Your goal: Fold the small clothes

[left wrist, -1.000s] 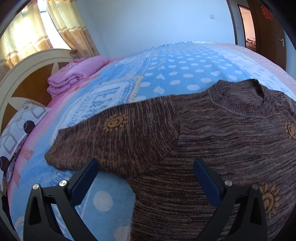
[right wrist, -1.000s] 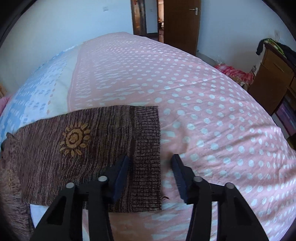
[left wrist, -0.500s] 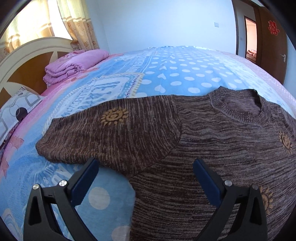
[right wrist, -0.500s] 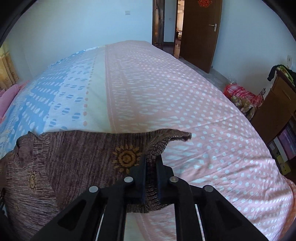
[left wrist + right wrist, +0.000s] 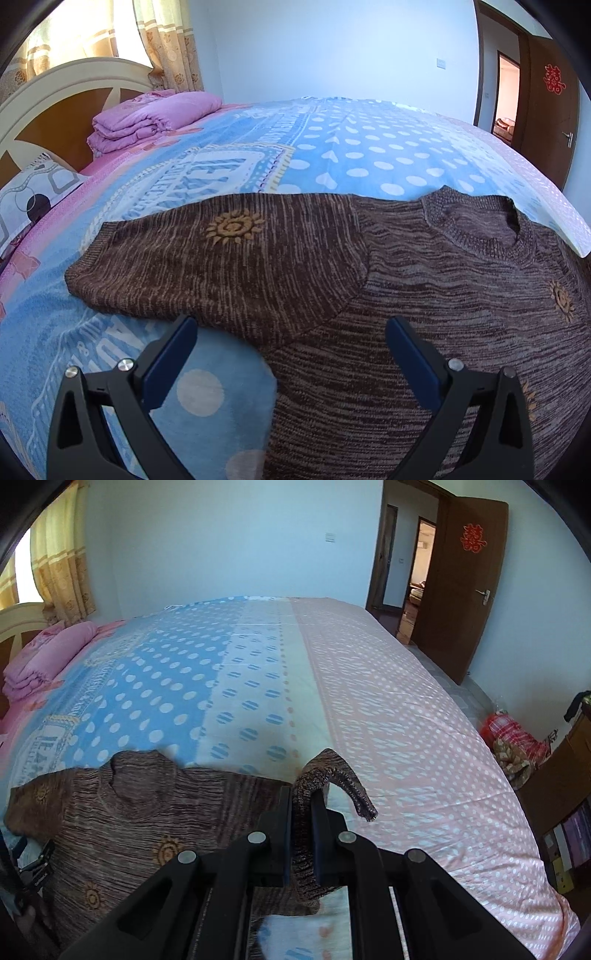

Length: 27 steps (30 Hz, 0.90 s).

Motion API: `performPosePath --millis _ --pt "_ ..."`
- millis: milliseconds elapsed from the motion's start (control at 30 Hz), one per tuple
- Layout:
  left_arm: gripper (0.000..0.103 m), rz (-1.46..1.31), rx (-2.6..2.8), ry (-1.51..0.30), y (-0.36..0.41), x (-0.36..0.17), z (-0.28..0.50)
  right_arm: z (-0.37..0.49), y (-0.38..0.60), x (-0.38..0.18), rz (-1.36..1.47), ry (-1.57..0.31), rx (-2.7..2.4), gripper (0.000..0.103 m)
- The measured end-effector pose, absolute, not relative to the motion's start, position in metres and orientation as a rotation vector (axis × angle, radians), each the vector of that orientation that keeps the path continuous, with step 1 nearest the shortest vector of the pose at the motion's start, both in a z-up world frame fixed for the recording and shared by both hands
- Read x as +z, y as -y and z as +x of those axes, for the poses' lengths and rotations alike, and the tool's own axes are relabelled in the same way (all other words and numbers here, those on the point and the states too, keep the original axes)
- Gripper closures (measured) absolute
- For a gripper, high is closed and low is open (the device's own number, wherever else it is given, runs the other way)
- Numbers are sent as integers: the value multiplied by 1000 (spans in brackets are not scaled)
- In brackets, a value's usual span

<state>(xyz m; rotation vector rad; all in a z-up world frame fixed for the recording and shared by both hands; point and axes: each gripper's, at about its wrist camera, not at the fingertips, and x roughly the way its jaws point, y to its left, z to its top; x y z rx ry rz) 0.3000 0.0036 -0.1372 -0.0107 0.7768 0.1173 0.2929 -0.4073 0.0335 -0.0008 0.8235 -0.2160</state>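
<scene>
A red double-happiness character (囍) (image 5: 473, 539) is stuck on the brown wooden door (image 5: 458, 602) at the upper right of the right wrist view; the same red sign (image 5: 553, 79) shows on the door at the upper right of the left wrist view. The blue bedspread (image 5: 369, 155) carries large printed capitals (image 5: 218, 177) at centre left, seen upside down and too distorted to read with certainty.

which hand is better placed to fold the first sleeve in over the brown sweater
Right. The right tongs are shut on the ribbed cuff of the brown knitted sweater, with that sleeve lifted off the dotted bedspread. The left tongs hang open above the other sleeve, gripping nothing.
</scene>
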Motion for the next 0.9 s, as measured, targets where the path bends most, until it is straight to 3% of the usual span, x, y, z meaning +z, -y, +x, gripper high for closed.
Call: performPosePath --millis 300,500,567,633,733,900 --pt "0 -50 119 -766 -11 -137 298 311 300 30 -67 -829 -23 95" --pt "0 -72 131 -771 -16 -139 299 338 223 -32 -60 -881 91 95" --pt "0 -69 132 -772 -15 -139 299 352 200 -72 -30 -941 145 87" --pt "0 -63 138 -780 -14 -141 300 358 185 -104 -17 -1025 177 59" --pt "0 -71 144 -790 -16 -142 300 338 181 -126 16 -1074 231 56" --pt "0 -58 134 -834 -15 -141 302 276 240 -104 0 -1021 239 54"
